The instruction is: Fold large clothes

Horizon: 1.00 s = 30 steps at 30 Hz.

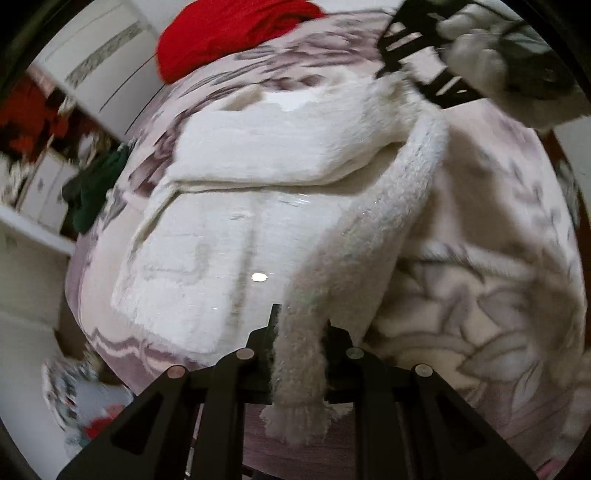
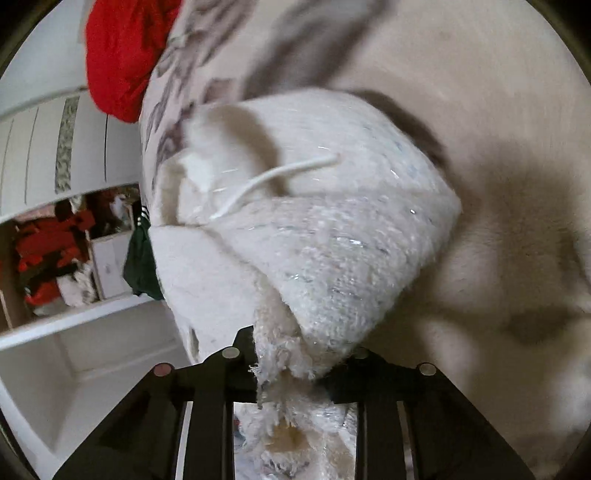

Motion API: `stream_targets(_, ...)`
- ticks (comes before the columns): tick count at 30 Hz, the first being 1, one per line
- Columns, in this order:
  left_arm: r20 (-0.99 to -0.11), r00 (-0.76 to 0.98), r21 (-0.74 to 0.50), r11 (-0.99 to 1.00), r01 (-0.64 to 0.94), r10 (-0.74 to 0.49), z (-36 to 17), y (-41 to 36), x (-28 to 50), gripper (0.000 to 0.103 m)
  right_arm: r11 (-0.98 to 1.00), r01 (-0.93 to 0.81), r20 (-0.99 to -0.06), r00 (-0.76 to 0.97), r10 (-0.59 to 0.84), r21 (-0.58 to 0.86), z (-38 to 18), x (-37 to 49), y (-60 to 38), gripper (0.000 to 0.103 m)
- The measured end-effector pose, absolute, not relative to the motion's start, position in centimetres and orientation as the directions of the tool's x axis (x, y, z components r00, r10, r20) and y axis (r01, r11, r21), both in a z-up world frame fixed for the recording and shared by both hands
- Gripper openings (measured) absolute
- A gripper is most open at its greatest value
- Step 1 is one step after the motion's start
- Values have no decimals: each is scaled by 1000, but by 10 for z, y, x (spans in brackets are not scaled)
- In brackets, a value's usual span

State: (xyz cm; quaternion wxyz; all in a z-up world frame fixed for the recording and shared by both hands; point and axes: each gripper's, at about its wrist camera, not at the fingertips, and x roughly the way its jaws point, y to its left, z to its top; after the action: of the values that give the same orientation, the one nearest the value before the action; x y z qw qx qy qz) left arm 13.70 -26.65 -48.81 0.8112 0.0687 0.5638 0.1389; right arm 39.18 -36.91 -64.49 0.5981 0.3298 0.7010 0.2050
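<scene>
Bedspread: pale pink with grey-mauve leaf pattern; fills most of the left wrist view; in the right wrist view it spreads from 12 to 5 o'clock, blurred.
Sweater: white fluffy knit with glinting threads, the task's garment; lies flat on the bedspread at the centre of the left wrist view; a fold of it lies across the upper part; one sleeve rises from about 1 o'clock down to 6 o'clock.
Sweater, right wrist view: bunched and lifted at the centre; frayed edge hangs down toward 6 o'clock; a white drawstring curls over it near the middle.
Wardrobe: white, at 10 o'clock, beyond the bed; open shelves with red and white things below it, too blurred to name.
Red garment: heaped on the bedspread at 12 o'clock.
Green garment: dark, hanging off the bed's edge at 9 o'clock.
Left gripper: at 6 o'clock; jaws clenched on the sleeve's cuff end, whose fringe hangs below the fingers.
Right gripper: at 6 o'clock in its own view; jaws grasping the sweater's frayed edge; seen also at 1 o'clock in the left wrist view, black, with a white-gloved hand behind it.
</scene>
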Motion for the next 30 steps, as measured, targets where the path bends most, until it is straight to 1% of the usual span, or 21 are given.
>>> stream_targets(2, -904, 331, 214, 956, -202, 272, -471, -233, 139, 13, 738, 185, -741, -64, 668, 649, -606, 398, -342, 23)
stream_targets(5, -919, 336, 102, 947, -304, 207, -446, -161, 142, 13, 795, 136, -794, -73, 603, 591, -550, 409, -294, 23)
stream_targets(8, -925, 335, 37, 919, -391, 180, -437, -95, 143, 13, 855, 41, -851, -81, 519, 517, -503, 423, -206, 23)
stream_targets(10, -937, 316, -6, 894, -449, 152, -445, -51, 143, 13, 880, 10, -876, -97, 473, 474, -492, 431, -152, 23)
stream_targets(12, -952, 286, -58, 860, -507, 105, -463, -6, 142, 13, 908, -13, -903, -115, 414, 418, -496, 440, -88, 23)
stream_targets(15, -970, 242, -124, 807, -577, 24, -511, 58, 139, 13, 939, -36, -929, -166, 332, 342, -530, 447, -1, 24)
stream_targets(16, -974, 226, -163, 786, -597, -30, -536, 82, 137, 13, 946, -37, -932, -187, 310, 322, -546, 447, 19, 26)
stream_targets(17, -975, 205, -191, 771, -608, -79, -557, 98, 134, 16, 953, -46, -936, -207, 285, 300, -562, 446, 39, 31)
stream_targets(18, -971, 195, -229, 747, -624, -135, -575, 114, 129, 20, 952, -51, -932, -229, 282, 300, -576, 445, 58, 47)
stream_targets(19, -952, 218, -307, 708, -637, -216, -587, 127, 121, 21, 947, -49, -924, -242, 297, 317, -586, 443, 70, 60)
stream_targets(20, -921, 254, -388, 657, -646, -295, -594, 139, 113, 23, 939, -50, -914, -251, 319, 341, -592, 441, 79, 62)
stream_targets(22, -867, 300, -490, 574, -656, -398, -597, 154, 99, 28, 918, -55, -895, -252, 369, 393, -587, 435, 80, 68)
stream_targets(23, -851, 309, -514, 557, -652, -424, -595, 158, 94, 34, 901, -61, -880, -254, 402, 429, -584, 431, 77, 68)
stream_targets(24, -847, 312, -520, 556, -649, -430, -591, 161, 91, 42, 878, -67, -859, -256, 443, 473, -576, 425, 69, 68)
stream_targets(26, -851, 320, -520, 587, -621, -416, -582, 164, 87, 43, 839, -73, -828, -226, 513, 540, -557, 406, 38, 68)
stream_targets(28, -842, 325, -538, 619, -572, -431, -581, 162, 93, 48, 846, -90, -842, -192, 503, 526, -545, 382, 6, 69)
stream_targets(29, -835, 323, -548, 625, -556, -444, -583, 162, 97, 55, 862, -97, -861, -171, 478, 498, -542, 367, -13, 69)
stream_targets(30, -827, 317, -560, 629, -539, -464, -589, 162, 105, 56, 883, -94, -883, -153, 444, 460, -543, 348, -35, 69)
